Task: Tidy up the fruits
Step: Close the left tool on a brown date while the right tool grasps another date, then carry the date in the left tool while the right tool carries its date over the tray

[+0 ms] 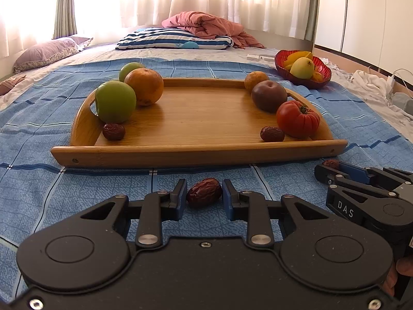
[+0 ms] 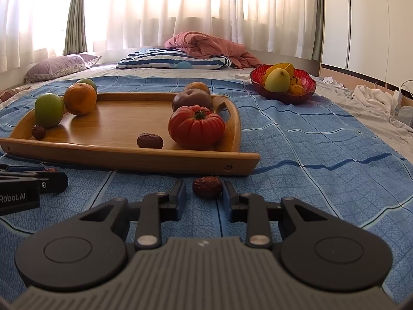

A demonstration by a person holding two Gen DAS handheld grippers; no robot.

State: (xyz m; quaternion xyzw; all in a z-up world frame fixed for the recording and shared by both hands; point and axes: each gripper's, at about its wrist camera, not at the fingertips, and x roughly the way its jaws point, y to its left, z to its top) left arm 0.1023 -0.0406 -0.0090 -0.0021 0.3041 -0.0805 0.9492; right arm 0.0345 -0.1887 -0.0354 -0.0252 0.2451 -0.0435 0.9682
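Two wrinkled red dates lie on the blue cloth in front of the wooden tray (image 1: 196, 152). My left gripper (image 1: 204, 197) is shut on one date (image 1: 204, 192), both blue pads against its sides. My right gripper (image 2: 204, 196) has the other date (image 2: 207, 186) between its jaws: the right pad touches it and a narrow strip of cloth shows at the left pad. On the tray sit green apples (image 1: 115, 101), an orange (image 1: 144, 86), a dark round fruit (image 1: 269, 95), a tomato (image 1: 297, 118) and two dates (image 1: 113, 131).
A red bowl (image 1: 322, 78) with yellow fruit stands on the bed at the back right. Pillows and a pink quilt (image 1: 206, 25) lie beyond the tray, white cloths and cables at the right edge. The two grippers rest side by side close to the tray's front rim (image 2: 129, 156).
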